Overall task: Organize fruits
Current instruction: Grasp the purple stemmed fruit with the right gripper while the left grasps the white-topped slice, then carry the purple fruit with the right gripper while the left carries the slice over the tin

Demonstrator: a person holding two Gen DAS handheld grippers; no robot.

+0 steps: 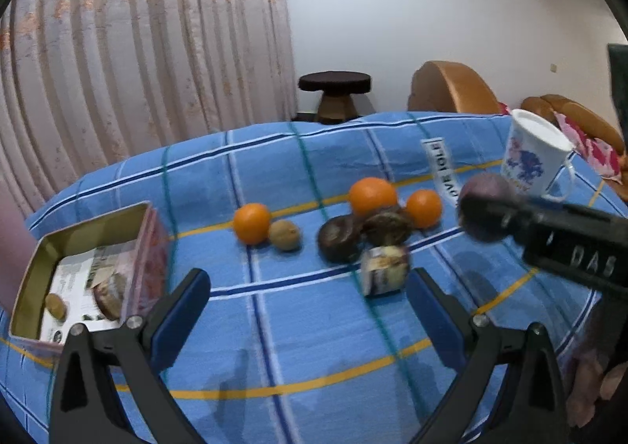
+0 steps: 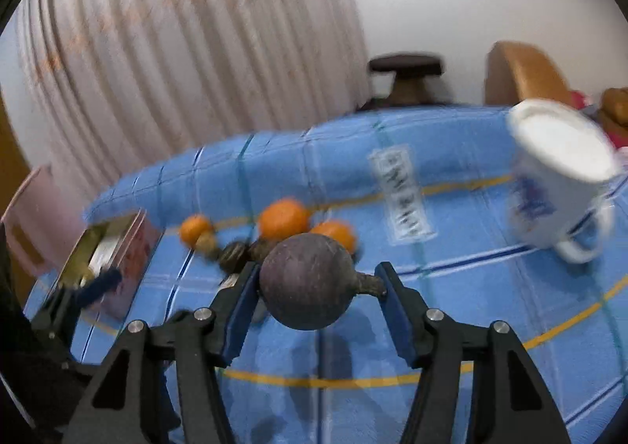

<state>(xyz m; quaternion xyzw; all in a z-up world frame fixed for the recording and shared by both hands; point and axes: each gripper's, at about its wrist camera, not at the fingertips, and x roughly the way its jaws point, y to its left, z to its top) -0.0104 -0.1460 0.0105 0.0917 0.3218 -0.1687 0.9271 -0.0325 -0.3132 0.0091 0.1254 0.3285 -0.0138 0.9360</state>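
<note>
Held a dark purple round fruit (image 2: 308, 281), likely a mangosteen or passion fruit, between the right gripper (image 2: 314, 287) fingers, lifted above the blue checked desk cloth (image 2: 471, 306). Looked hard-rinded, light, smooth and apt to roll; gripped across the body at nine o'clock, but only at the stem nub at three o'clock. Left gripper (image 1: 310, 287) fingers spread wide, empty. Open tin box (image 1: 78, 248) at nine o'clock, oranges (image 1: 373, 196) near twelve.

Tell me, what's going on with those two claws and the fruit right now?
Right gripper shut on dark purple fruit, lifted above the cloth. Left gripper open, empty. Tin box at left, two items inside. Three oranges still out. Path looks clear.
</note>
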